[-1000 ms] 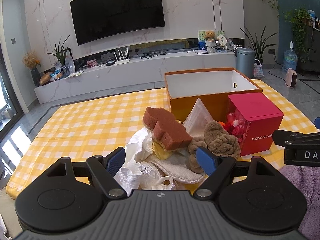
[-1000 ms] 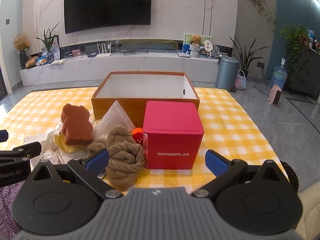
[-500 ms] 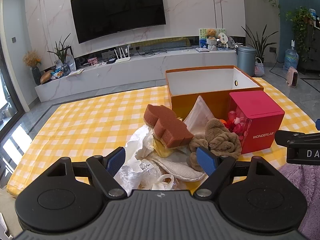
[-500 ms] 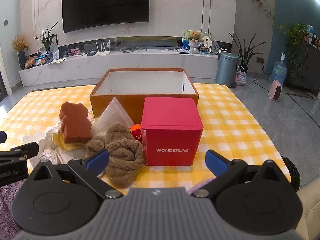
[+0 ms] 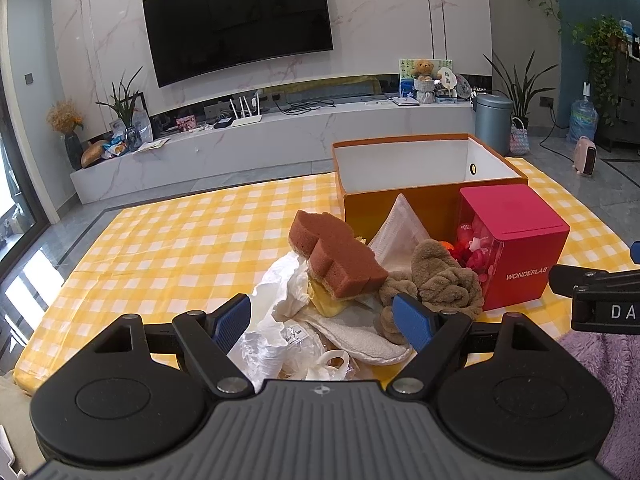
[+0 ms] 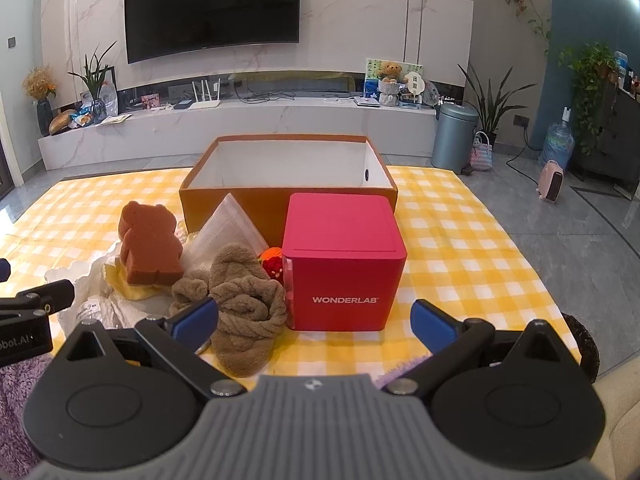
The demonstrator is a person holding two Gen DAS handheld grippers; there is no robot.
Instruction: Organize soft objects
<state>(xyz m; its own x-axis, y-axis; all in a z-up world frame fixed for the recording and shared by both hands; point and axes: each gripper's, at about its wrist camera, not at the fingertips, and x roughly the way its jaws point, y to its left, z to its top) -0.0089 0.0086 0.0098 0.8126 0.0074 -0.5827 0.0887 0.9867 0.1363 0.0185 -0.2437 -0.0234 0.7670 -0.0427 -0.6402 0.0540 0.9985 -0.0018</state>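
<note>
The left gripper (image 5: 322, 318) is wide open and holds nothing; the pile of soft things lies just ahead between its jaws. The right gripper (image 6: 314, 320) is also wide open and empty, with the brown towel (image 6: 244, 300) near its left jaw. The towel is twisted, beside the red box (image 6: 344, 264)

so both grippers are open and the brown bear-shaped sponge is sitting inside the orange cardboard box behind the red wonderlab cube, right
Not quite. The brown bear-shaped sponge is not inside the orange cardboard box; it lies outside, on the pile of soft things left of the red Wonderlab cube, as the right wrist view shows. No object shows inside the box. The left gripper and right gripper are indeed open.
</note>
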